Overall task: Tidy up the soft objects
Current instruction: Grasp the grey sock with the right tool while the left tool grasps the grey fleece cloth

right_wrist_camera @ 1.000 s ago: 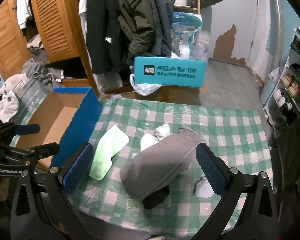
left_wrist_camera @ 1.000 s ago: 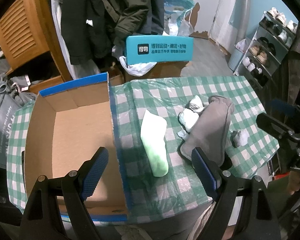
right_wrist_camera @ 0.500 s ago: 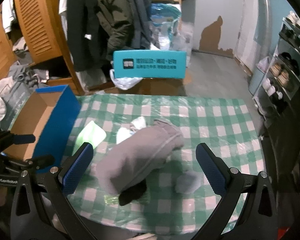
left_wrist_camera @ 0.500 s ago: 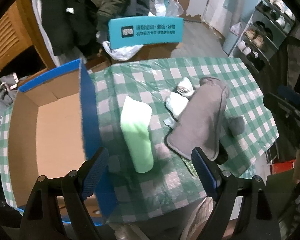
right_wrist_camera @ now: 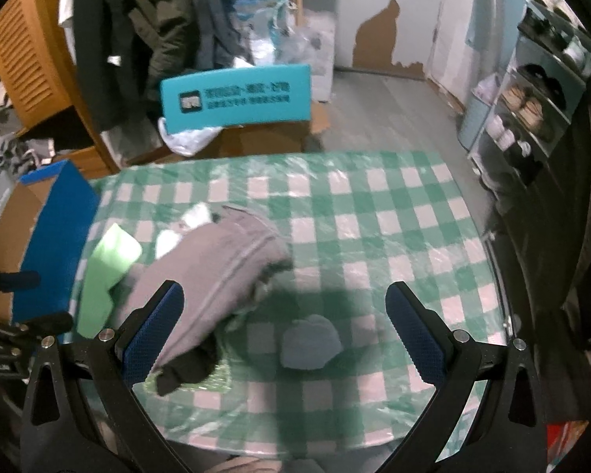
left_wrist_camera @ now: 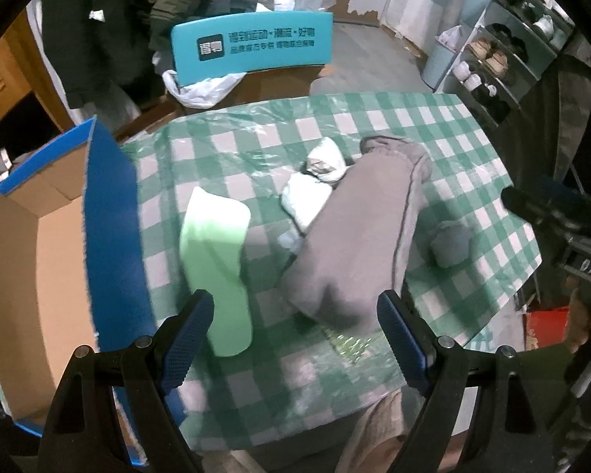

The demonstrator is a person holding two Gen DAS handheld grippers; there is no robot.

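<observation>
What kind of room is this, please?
Probably a home entryway or storage room: coats hang at the back, a shoe rack stands at the right, and a checked tablecloth covers the table.

We see our left gripper (left_wrist_camera: 295, 335) spread wide above the checked cloth (left_wrist_camera: 374, 126), green sock (left_wrist_camera: 216, 260) beside the grey garment (left_wrist_camera: 358, 236) (white socks (left_wrist_camera: 315, 181) behind), box (left_wrist_camera: 39, 256) at left.
</observation>
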